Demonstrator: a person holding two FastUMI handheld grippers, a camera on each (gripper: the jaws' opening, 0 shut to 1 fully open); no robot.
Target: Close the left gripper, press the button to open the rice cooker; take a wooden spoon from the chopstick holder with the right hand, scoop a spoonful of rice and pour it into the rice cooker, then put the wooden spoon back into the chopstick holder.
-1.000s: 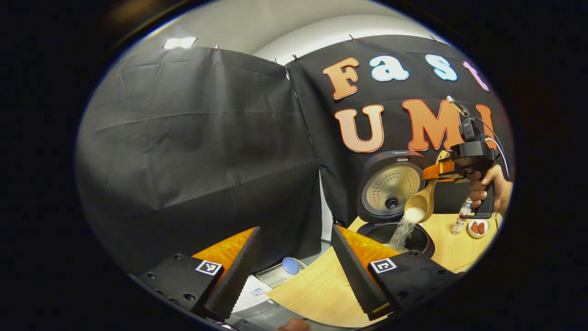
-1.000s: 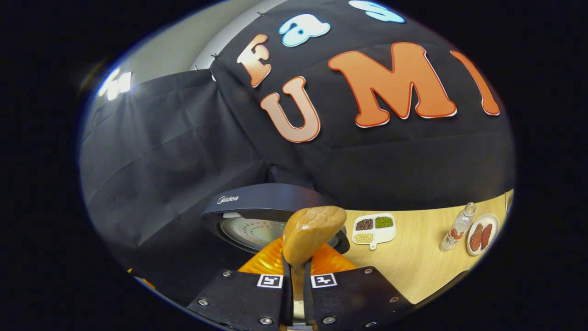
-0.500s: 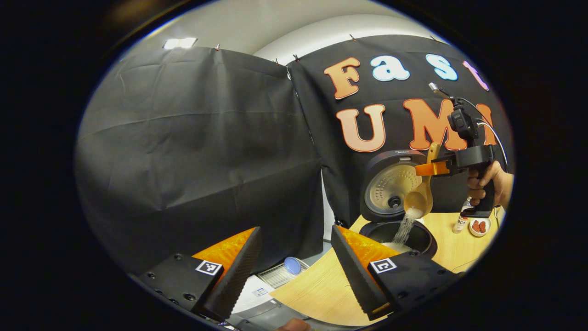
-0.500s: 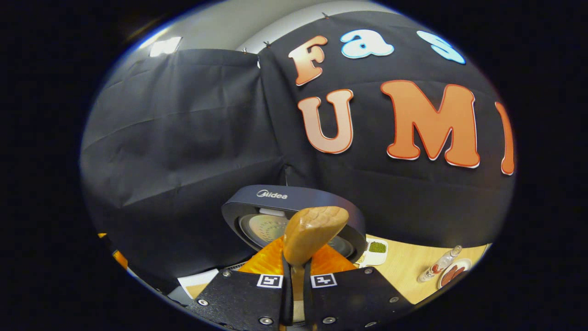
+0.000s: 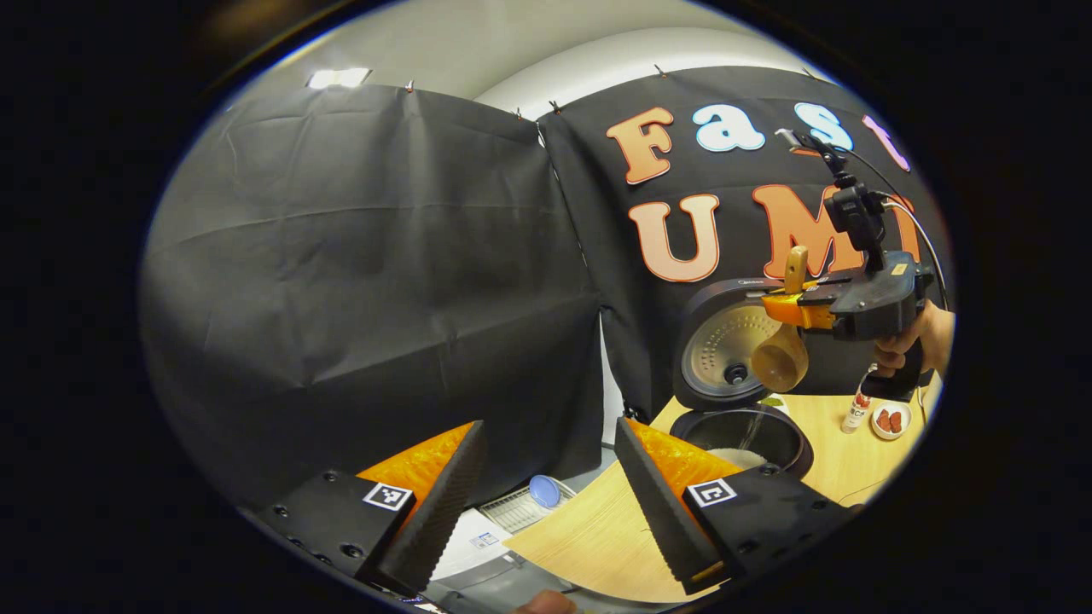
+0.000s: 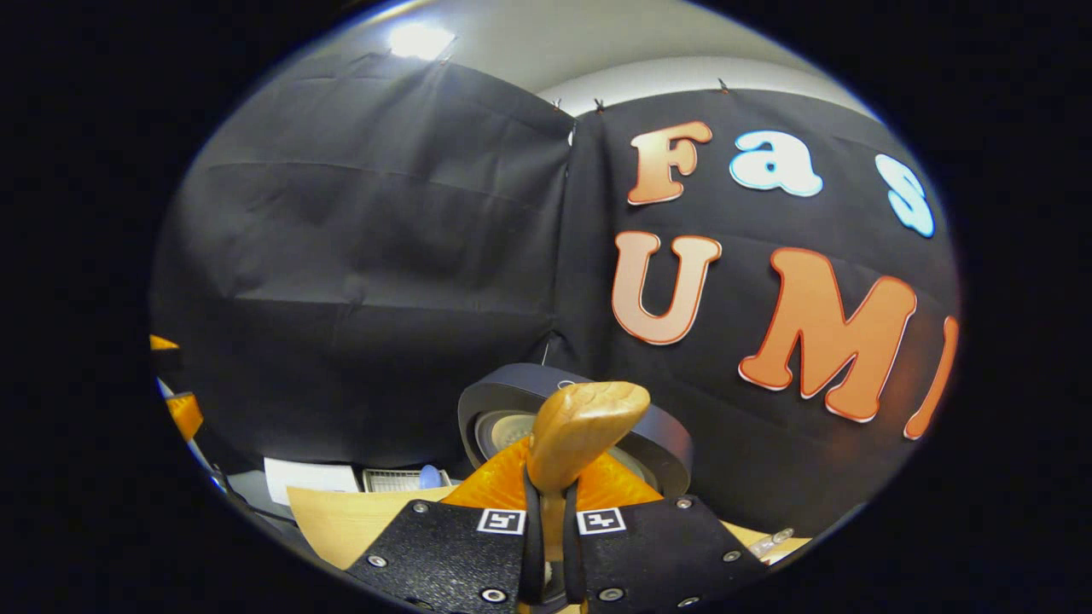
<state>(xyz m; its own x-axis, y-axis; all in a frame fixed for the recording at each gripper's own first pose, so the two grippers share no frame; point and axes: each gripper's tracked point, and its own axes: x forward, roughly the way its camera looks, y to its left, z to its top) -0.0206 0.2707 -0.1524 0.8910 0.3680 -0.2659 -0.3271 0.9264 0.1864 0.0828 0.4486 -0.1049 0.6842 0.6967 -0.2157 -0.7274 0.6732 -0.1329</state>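
rice (image 5: 735, 457) inside cooker pot (image 5: 740, 431)

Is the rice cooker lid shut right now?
No: in the left gripper view the rice cooker lid stands upright, and the pot below it is open with rice inside.

Left gripper view looks from farther back toward the rice cooker (image 5: 738, 375) at 4 o'clock; right gripper view sits close above its lid (image 6: 661, 439).
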